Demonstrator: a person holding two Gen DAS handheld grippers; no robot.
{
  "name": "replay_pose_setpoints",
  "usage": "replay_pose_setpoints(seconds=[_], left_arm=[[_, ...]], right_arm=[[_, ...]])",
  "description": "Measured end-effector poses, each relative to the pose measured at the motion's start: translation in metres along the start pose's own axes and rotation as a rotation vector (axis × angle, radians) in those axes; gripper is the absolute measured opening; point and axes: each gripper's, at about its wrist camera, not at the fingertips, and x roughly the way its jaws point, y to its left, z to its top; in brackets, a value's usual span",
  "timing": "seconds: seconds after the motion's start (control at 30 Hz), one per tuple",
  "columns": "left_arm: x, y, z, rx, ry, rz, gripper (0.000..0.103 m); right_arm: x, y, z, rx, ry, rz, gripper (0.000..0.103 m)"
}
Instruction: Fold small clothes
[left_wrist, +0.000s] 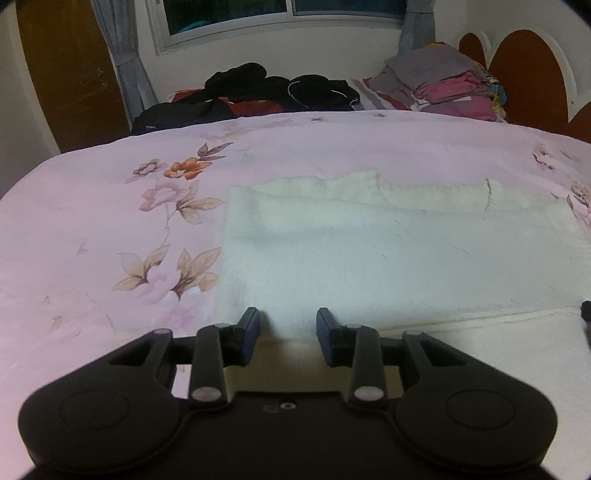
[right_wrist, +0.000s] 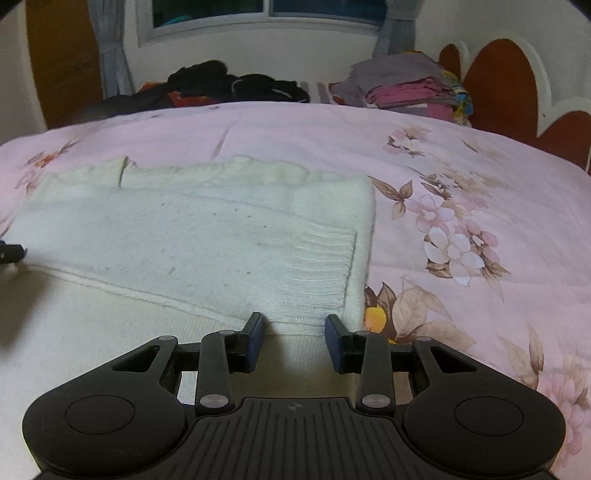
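Note:
A white knit sweater (left_wrist: 388, 254) lies flat on the pink floral bedspread (left_wrist: 92, 240), its sleeves folded in across the body. My left gripper (left_wrist: 288, 328) is open, its fingers just above the sweater's near left edge. My right gripper (right_wrist: 293, 332) is open above the near right edge of the sweater (right_wrist: 192, 240), by a ribbed sleeve cuff (right_wrist: 321, 266). The tip of the left gripper shows at the left edge of the right wrist view (right_wrist: 9, 253). Neither gripper holds anything.
At the far side of the bed lie a heap of dark clothes (left_wrist: 266, 92) and a stack of folded grey and pink clothes (left_wrist: 454, 85). Beyond are a window (left_wrist: 280, 14) with curtains, a brown wooden panel (left_wrist: 70, 74) and a scalloped headboard (right_wrist: 517, 85).

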Motion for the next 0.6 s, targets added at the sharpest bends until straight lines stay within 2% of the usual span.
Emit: replay_pose_setpoints(seconds=[0.1,0.27,0.6], left_arm=[[-0.013,-0.001,-0.003,0.004,0.004,-0.001,0.038],[-0.040,-0.001,-0.013,0.002,-0.006,-0.012,0.043],[-0.102,0.012,-0.044,-0.006,-0.041,-0.065,0.050]], right_arm=[[-0.003,-0.005,0.004,0.018,0.022,0.034,0.037],[-0.026,-0.005,-0.003,0.026,0.013,0.079,0.037],[-0.105,0.014,-0.048,0.020,-0.060,0.140,0.037]])
